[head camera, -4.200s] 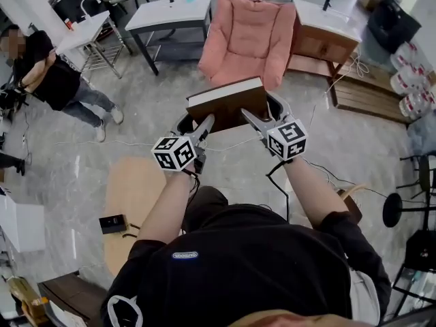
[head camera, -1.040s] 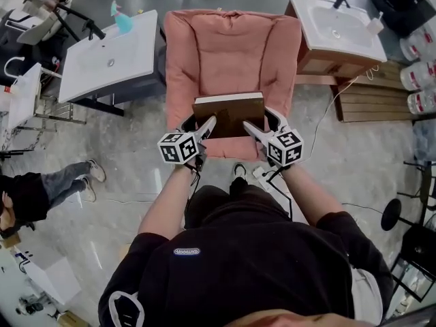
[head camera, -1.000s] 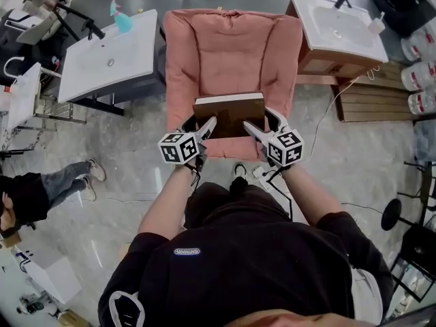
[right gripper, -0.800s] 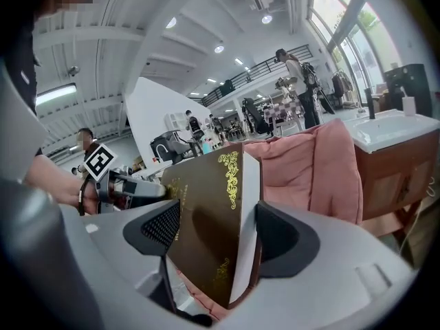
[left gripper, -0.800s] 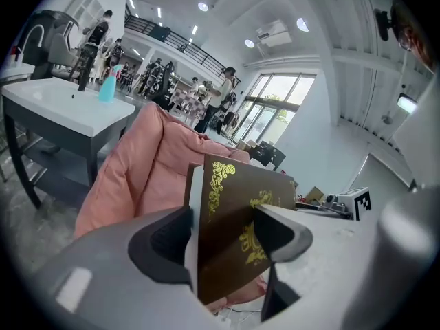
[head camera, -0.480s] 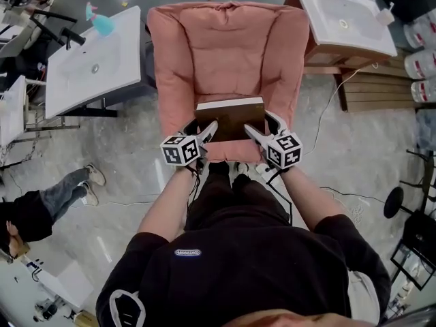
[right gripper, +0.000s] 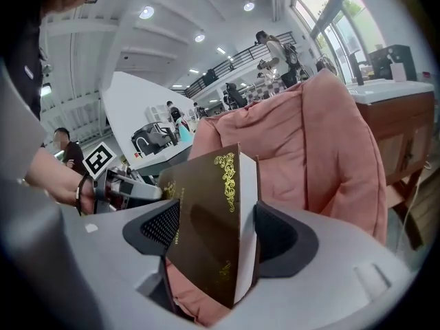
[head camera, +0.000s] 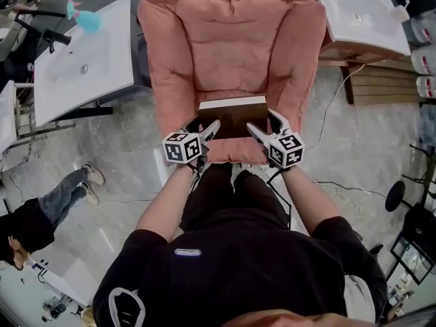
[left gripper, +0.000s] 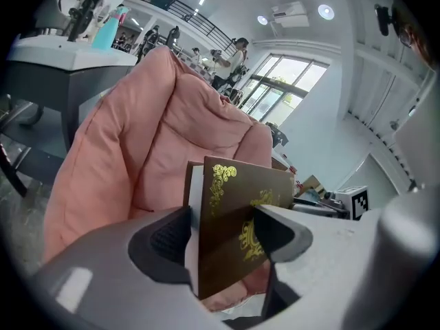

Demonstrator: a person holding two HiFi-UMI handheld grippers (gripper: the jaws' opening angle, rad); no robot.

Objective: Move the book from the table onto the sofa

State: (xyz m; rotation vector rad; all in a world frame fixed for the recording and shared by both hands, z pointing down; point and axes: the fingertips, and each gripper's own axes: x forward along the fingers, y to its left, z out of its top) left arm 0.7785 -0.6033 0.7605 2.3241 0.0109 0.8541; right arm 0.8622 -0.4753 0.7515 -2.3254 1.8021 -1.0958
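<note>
Grey marbled floor [head camera: 102, 148] surrounds a pink, thickly cushioned fabric sofa chair [head camera: 231, 39], which stands between two white sink-topped stands, one on the left [head camera: 78, 63] and one on the right [head camera: 361, 16]. A dark brown hardcover book with gold ornament and white page edges [head camera: 234, 114] lies flat over the front of the sofa's seat, cover up, carried between both tongs. Whether its underside touches the cushion cannot be told.

The left gripper [head camera: 210, 127] is clenched on the book's near left corner. In its own view the pads press the cover and the page side [left gripper: 237, 212]. The right gripper [head camera: 252, 127] likewise clamps the near right corner, the book [right gripper: 206, 218] squeezed between its ribbed pads. At the far left a person's jeans-clad leg [head camera: 65, 193] shows.
</note>
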